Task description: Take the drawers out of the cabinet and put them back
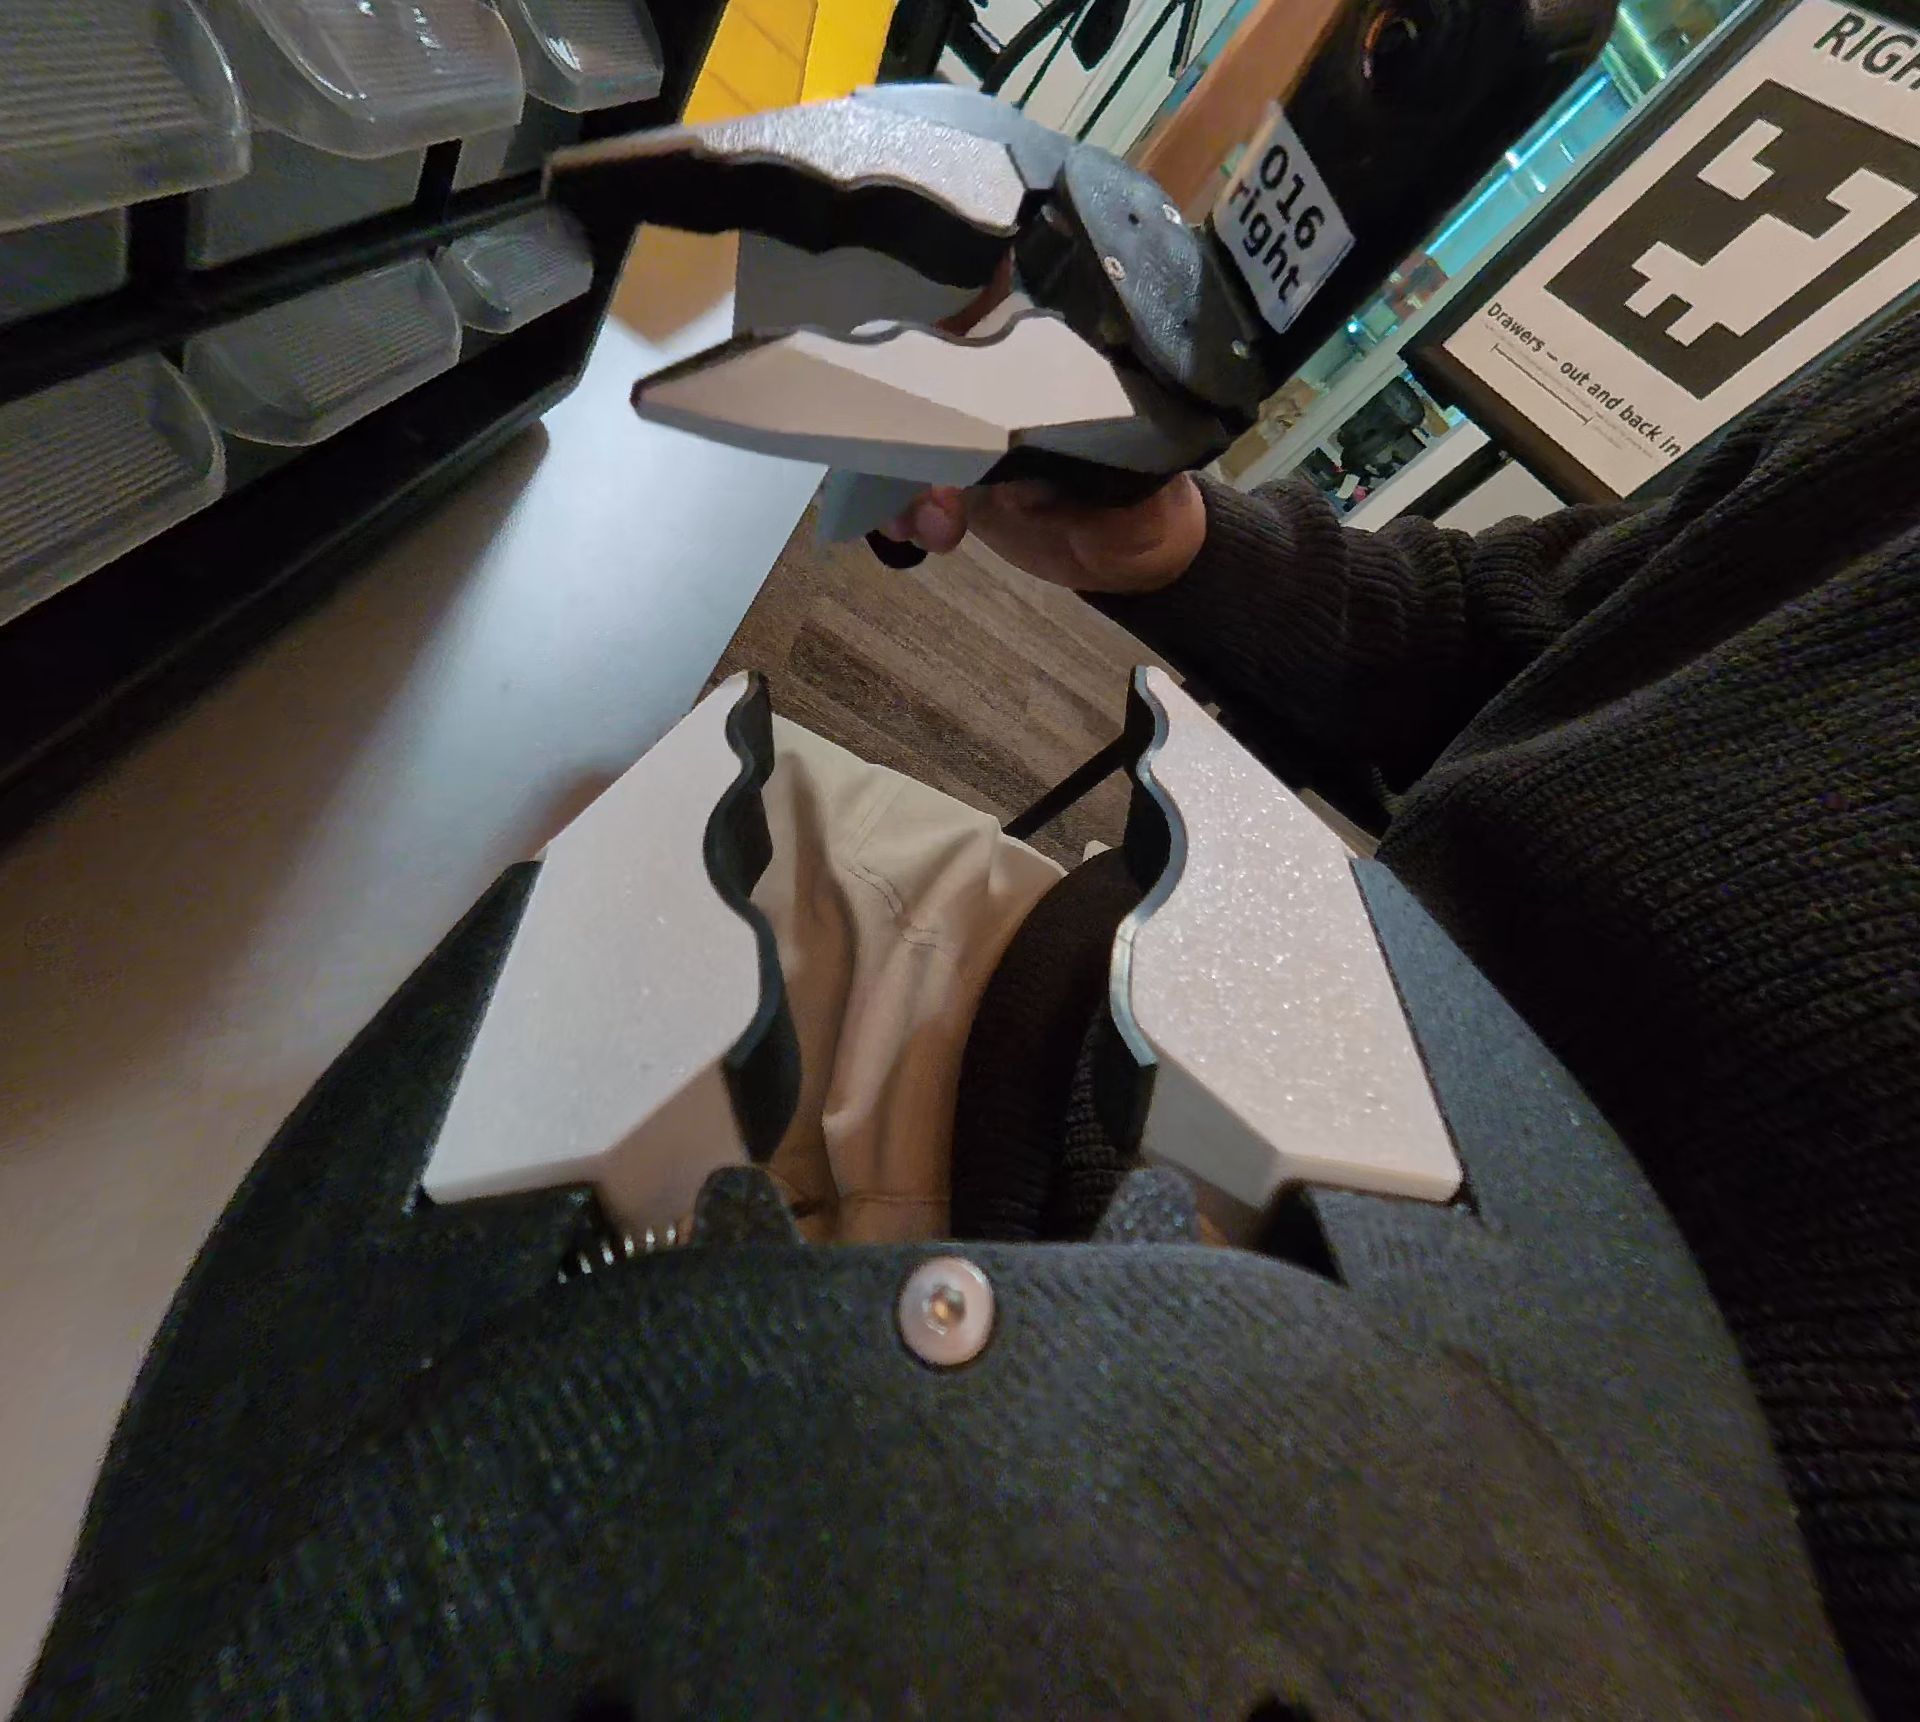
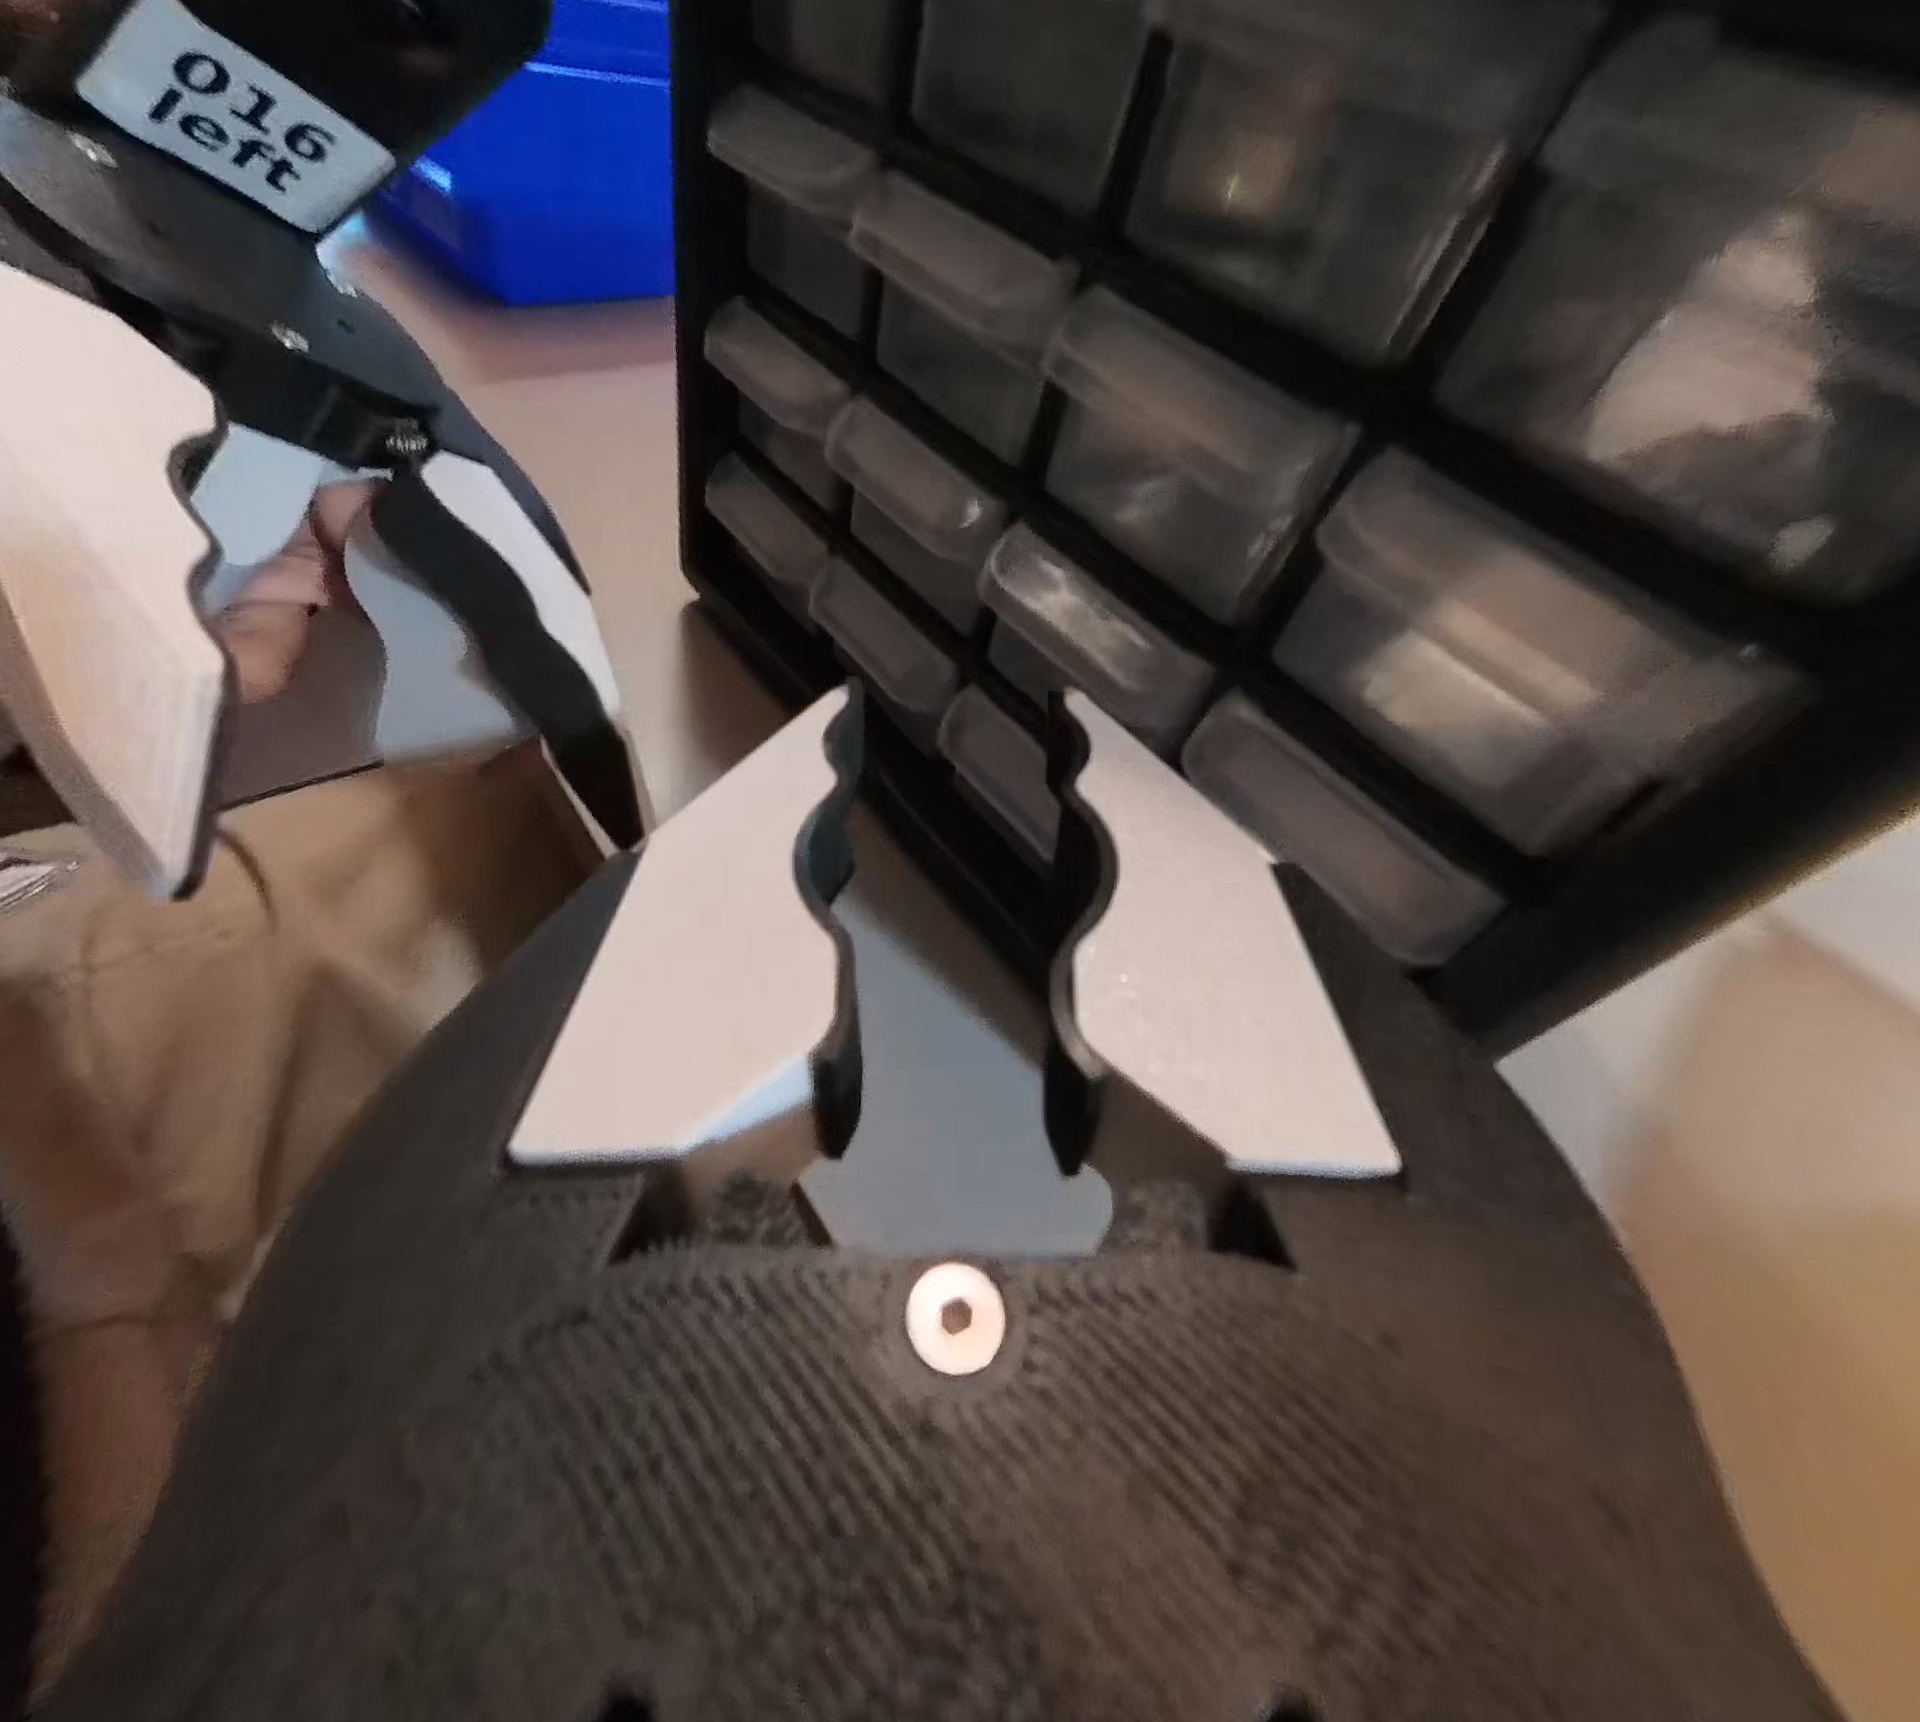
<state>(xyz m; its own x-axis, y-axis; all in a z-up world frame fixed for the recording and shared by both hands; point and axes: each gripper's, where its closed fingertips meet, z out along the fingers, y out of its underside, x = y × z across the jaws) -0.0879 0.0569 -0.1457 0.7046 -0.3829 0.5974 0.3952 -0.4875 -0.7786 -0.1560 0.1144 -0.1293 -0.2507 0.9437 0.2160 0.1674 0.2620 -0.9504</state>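
Cabinet (image 2: 1195, 384) stands upright on the tabletop (image 1: 395, 737), black frame, grid of translucent grey drawers (image 2: 1174, 446). As far as both views show, every drawer sits in its slot; none lies out on the tabletop. Judgement: the take-out step is only starting, or a put-back round is finished; can't tell which.

Right hand-held gripper (image 2: 961, 716): fingers spread, nothing between them. In its own view it points at the cabinet's lower rows, tips just in front of a small bottom drawer (image 2: 987, 737) at 12 o'clock. In the left wrist view the same gripper (image 1: 597, 285) sits at 11 o'clock, upper fingertip near the cabinet's right edge by the drawer fronts; contact unclear.

Left hand-held gripper (image 1: 945, 696): also spread, empty, aimed away from the cabinet toward the person's lap. In the right wrist view it hangs at 9 o'clock (image 2: 405, 799), well apart from the cabinet.

Next move, as a guess: right gripper eases forward so the fingers straddle a drawer's pull lip, closes, then pulls straight out along the slot. Left gripper may need to steady the cabinet, since a light frame could slide or tip with the pull. Right view is motion-blurred, so exact target drawer is uncertain.
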